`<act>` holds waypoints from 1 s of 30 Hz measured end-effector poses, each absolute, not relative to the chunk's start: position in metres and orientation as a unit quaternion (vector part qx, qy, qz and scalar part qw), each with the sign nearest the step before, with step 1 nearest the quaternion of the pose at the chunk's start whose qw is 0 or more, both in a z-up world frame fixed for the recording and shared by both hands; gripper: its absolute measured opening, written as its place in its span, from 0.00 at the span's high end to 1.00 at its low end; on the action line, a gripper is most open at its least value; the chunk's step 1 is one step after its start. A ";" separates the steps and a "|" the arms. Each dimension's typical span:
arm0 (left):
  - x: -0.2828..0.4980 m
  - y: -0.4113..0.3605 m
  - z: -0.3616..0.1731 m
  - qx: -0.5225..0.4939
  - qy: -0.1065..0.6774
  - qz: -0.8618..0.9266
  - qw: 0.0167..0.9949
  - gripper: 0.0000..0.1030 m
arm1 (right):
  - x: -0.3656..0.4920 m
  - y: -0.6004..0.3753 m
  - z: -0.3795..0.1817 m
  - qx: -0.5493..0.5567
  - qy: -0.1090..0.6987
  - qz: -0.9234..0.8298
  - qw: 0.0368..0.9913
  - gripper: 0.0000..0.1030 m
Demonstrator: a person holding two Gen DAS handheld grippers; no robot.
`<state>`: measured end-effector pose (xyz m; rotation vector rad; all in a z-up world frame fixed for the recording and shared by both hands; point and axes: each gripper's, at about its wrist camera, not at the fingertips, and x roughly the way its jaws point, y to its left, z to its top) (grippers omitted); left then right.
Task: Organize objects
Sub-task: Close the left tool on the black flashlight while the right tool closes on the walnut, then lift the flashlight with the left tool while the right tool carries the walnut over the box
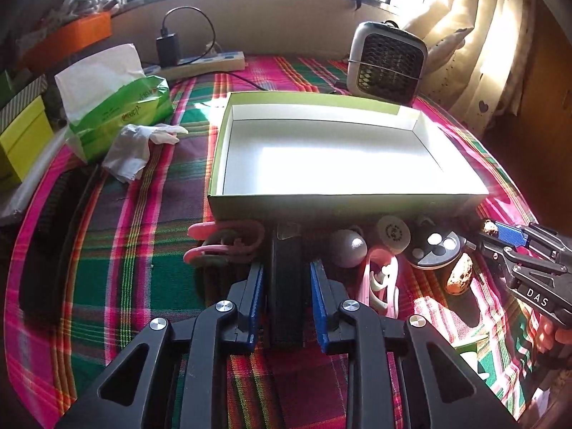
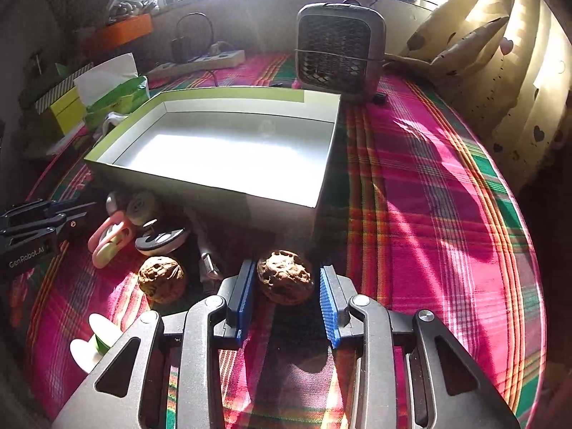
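Left claw (image 1: 286, 286) angled downward, jaws nearly shut, right claw (image 2: 286, 286) angled downward, jaws partly closed

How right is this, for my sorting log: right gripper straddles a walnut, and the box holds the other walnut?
No: the box is empty; the other walnut lies on the cloth, per the right wrist view. The rest holds.
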<state>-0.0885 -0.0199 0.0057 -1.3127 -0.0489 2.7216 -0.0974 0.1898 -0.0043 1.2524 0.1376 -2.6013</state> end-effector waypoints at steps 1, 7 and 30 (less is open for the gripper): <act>-0.088 -0.020 0.006 -0.434 -0.015 0.899 0.060 0.79 | -0.097 0.190 -0.004 0.430 0.046 -0.893 0.125 0.67; -0.086 -0.019 0.009 -0.431 -0.016 0.900 0.063 0.79 | -0.096 0.190 -0.004 0.432 0.040 -0.892 0.124 0.67; -0.110 -0.020 0.049 -0.412 -0.025 0.906 0.094 0.79 | -0.112 0.174 0.043 0.389 0.032 -0.912 0.129 0.67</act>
